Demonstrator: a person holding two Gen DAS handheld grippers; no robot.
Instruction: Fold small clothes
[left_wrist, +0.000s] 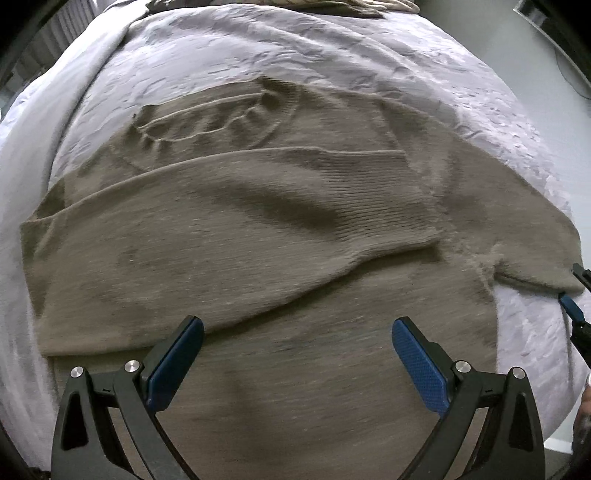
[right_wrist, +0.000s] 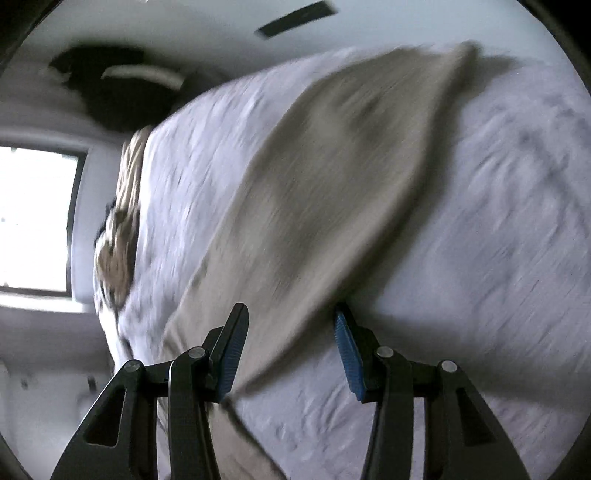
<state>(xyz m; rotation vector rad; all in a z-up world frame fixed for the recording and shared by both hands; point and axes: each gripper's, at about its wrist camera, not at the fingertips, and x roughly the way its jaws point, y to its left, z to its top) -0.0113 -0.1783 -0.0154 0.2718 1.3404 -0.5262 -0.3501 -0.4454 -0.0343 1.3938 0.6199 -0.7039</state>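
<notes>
A taupe knit sweater lies flat on a bed with a pale lavender cover. Its left sleeve is folded across the chest; the neckline is at the far side. My left gripper is open and empty, just above the sweater's lower body. My right gripper is open, its jaws straddling the end of the right sleeve, which stretches away across the bed. This view is motion-blurred. The right gripper's tip shows at the right edge of the left wrist view, by the sleeve cuff.
A patterned beige cloth lies at the head of the bed, also seen in the left wrist view. A bright window and a dark shape on the wall lie beyond the bed.
</notes>
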